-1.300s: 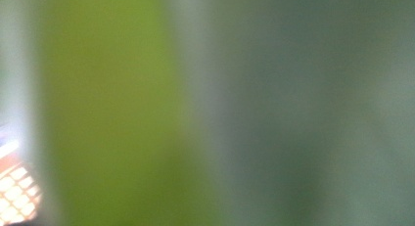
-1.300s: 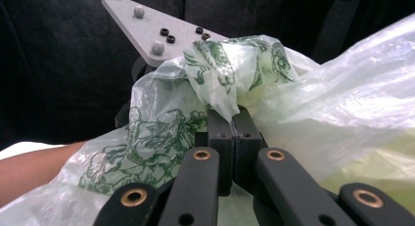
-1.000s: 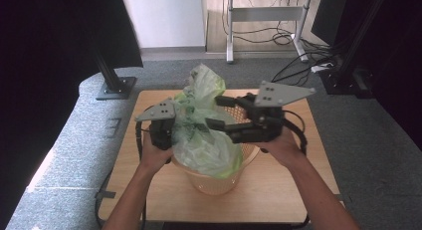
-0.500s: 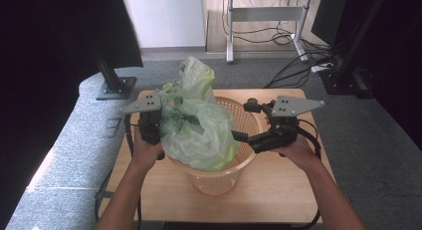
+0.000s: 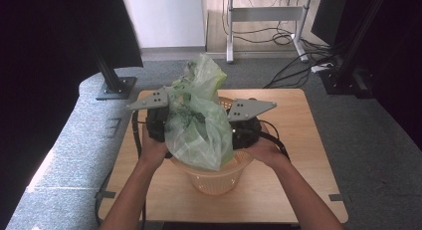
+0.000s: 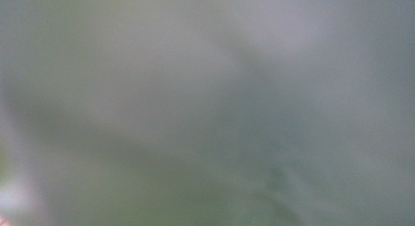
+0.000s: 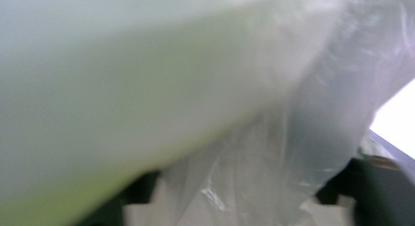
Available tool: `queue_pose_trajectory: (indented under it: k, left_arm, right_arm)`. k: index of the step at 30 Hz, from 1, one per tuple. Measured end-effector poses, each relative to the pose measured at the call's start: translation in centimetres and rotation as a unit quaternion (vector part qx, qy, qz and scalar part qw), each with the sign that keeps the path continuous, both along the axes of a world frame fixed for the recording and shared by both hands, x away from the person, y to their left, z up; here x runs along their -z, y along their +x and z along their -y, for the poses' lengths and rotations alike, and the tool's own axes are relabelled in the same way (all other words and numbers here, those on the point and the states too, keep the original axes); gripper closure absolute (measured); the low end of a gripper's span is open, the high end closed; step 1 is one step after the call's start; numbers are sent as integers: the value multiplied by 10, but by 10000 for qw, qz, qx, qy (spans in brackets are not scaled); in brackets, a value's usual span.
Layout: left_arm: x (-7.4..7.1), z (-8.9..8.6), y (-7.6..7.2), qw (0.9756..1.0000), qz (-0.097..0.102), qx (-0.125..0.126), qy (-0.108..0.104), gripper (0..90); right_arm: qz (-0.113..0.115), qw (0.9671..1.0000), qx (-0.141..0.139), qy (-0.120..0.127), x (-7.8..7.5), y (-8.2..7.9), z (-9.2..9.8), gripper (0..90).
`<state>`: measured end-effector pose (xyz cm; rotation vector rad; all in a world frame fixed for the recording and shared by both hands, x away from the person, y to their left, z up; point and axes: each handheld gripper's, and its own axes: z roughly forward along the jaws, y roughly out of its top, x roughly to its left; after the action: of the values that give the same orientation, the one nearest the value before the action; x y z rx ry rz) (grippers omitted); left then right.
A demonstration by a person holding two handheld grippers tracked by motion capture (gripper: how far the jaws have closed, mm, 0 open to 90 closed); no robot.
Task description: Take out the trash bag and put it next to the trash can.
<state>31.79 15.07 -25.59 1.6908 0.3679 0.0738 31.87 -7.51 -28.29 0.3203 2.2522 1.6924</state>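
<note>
the step in hand looks like fitting the green bag (image 5: 199,130) into the orange basket (image 5: 219,177), which stands near the front edge of the desk (image 5: 308,155), about midway along it. the bag hangs over the basket's back half, its lower end draped into the mouth and its top bunched high above the rim. to do this well, keep the film slack, lower it until the bottom settles inside, then spread the mouth outward over the rim rather than dragging it across the weave, which could snag or tip the basket.

the left gripper (image 5: 158,121) is closed on the bag's left side. the right gripper (image 5: 244,128) presses in from the right; its jaws have just been closing, with film between them in the right gripper view (image 7: 274,157), but whether they pinch it i cannot tell. both forearms come up from the front edge, hands level at either side of the bag, just above the rim.
</note>
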Motion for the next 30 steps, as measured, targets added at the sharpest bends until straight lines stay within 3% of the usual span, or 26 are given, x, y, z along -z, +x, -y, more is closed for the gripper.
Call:
queue_pose_trajectory:
  k: [4,6,8,9,13,16,24,30]
  left_arm:
    - [3,-4,5,9998,-124,-33,-150,837]
    - [6,-9,8,9997,-148,-140,-142,722]
    - [7,-12,8,9995,-144,-214,-160,690]
    - [7,-14,8,9994,-140,-256,-169,627]
    - [7,-27,7,9981,-180,-555,-172,451]
    - [7,-38,6,9969,-173,-741,-183,384]
    - [9,-59,3,9936,-44,-1097,-247,304]
    - [16,-66,0,9923,-35,-1240,45,298]
  right_arm:
    - [147,9999,38,-7,0,-2,-6,693]
    - [259,9996,110,-72,0,-6,-7,802]
    - [297,9994,147,-111,0,-7,-7,826]
    - [390,9989,193,-146,-1,-9,-6,852]
    - [467,9984,275,-172,-5,-14,2,875]
    - [468,9982,357,-90,-8,-15,12,877]
    - [528,9965,606,212,-18,-17,36,881]
    - [705,9943,720,344,-34,-24,58,882]
